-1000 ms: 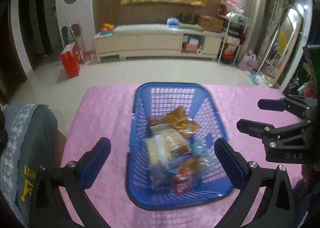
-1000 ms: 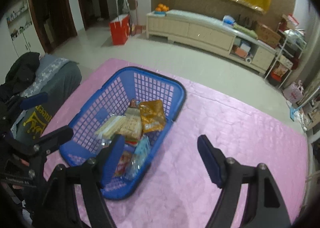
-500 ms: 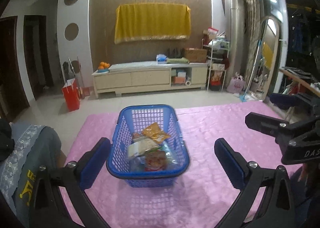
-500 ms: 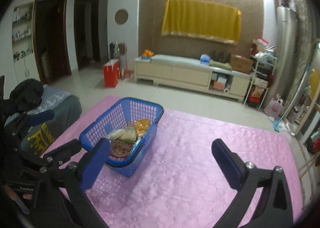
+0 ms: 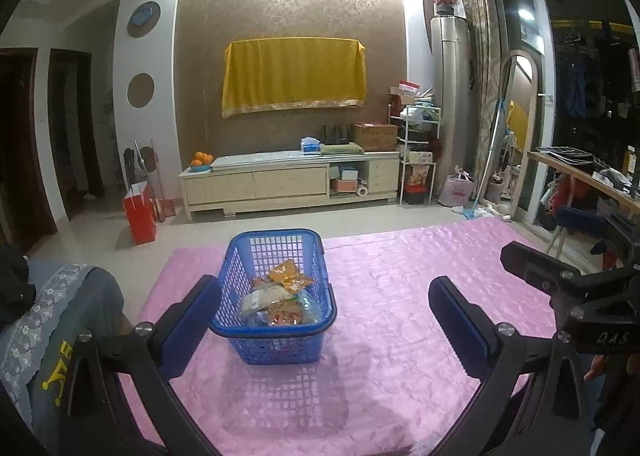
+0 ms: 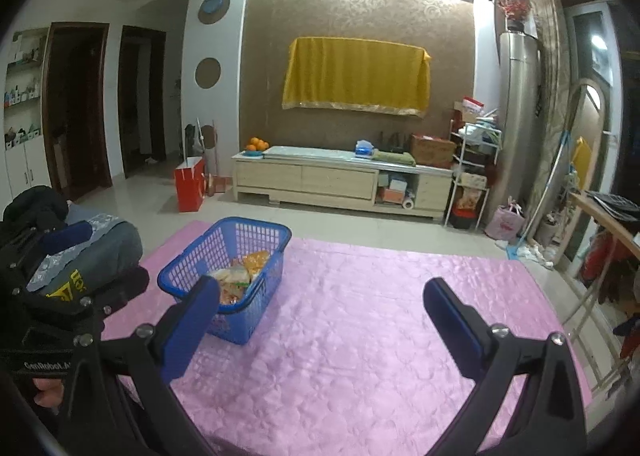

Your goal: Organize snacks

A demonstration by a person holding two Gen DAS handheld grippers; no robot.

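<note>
A blue plastic basket (image 5: 276, 348) stands on the pink tablecloth (image 5: 392, 296), holding several snack packets (image 5: 280, 296). It also shows in the right wrist view (image 6: 256, 320), left of centre, with the snack packets (image 6: 240, 276) inside. My left gripper (image 5: 324, 320) is open and empty, held back from the basket's near side. My right gripper (image 6: 320, 320) is open and empty, to the right of the basket and over the cloth. The right gripper's body shows in the left wrist view (image 5: 580, 296).
A chair with a grey garment (image 5: 52, 336) stands at the table's left edge. Beyond the table are a tiled floor, a red bag (image 5: 140, 211) and a long low cabinet (image 5: 288, 183). A wooden ledge (image 6: 604, 215) and clutter lie at the right.
Both grippers have pulled back and up from above the basket, and now look level across the room. The basket appears smaller and farther away. Both stay open.
</note>
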